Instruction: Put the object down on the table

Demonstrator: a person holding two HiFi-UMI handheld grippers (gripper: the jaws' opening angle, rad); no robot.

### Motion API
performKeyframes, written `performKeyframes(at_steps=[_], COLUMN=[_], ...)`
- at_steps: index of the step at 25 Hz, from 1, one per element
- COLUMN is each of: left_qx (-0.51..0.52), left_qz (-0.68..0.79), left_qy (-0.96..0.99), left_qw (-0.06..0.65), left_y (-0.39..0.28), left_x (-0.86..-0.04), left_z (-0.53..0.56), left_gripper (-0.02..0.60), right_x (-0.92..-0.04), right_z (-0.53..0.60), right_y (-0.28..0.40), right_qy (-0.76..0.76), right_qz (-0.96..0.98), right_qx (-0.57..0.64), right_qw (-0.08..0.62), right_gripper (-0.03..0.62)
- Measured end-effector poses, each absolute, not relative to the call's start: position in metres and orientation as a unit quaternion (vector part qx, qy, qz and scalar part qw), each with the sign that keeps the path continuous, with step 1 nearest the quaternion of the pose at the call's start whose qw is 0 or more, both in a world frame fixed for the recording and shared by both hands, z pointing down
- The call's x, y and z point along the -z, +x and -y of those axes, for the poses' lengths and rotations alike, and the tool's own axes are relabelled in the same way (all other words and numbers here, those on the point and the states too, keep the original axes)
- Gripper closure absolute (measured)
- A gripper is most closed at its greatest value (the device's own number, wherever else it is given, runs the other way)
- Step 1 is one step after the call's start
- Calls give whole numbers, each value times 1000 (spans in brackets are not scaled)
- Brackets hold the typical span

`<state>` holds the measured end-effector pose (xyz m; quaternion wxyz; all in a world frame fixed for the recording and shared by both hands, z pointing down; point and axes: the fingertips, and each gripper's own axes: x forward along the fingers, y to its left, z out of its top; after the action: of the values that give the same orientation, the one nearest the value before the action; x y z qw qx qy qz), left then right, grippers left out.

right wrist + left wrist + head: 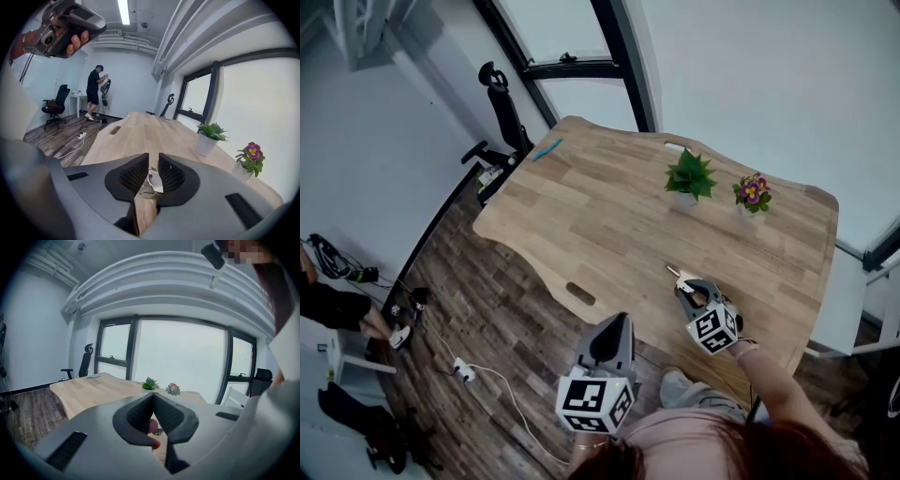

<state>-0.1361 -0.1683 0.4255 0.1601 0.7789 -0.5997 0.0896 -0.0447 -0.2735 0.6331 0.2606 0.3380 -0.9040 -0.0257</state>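
Daylight is flooding in through the windows (pixel 178 357), bleaching them flat white in the left gripper view. A ceiling lamp (pixel 123 11) is glaring at eleven o'clock in the right gripper view, and the object (pixel 151 180) is glinting at six o'clock. Both gripper views are bending and darkening toward their rims. The table (pixel 609 225) is sitting evenly lit, and the plants (pixel 689 176) are casting only faint shadows.

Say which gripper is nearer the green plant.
Right. The right gripper, holding the object, is over the table short of the green plant; the left gripper hangs at the table's edge.
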Motion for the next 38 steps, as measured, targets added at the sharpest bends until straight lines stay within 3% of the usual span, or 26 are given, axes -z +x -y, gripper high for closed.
performKeyframes(at_steps=[13, 24, 38], left_qx=[-67, -59, -55], left_qz=[595, 585, 585], left_qy=[786, 794, 796], left_qw=[157, 153, 148], left_y=[-131, -119, -113], left_x=[-420, -418, -424], left_z=[155, 141, 133], left_gripper=[580, 580, 580], right_x=[-575, -541, -488], right_z=[253, 226, 203], right_y=[-29, -18, 6], right_qy=[376, 391, 401], right_qz=[913, 905, 911], right_qx=[-62, -119, -82], right_qw=[147, 114, 59], right_gripper=[574, 592, 594])
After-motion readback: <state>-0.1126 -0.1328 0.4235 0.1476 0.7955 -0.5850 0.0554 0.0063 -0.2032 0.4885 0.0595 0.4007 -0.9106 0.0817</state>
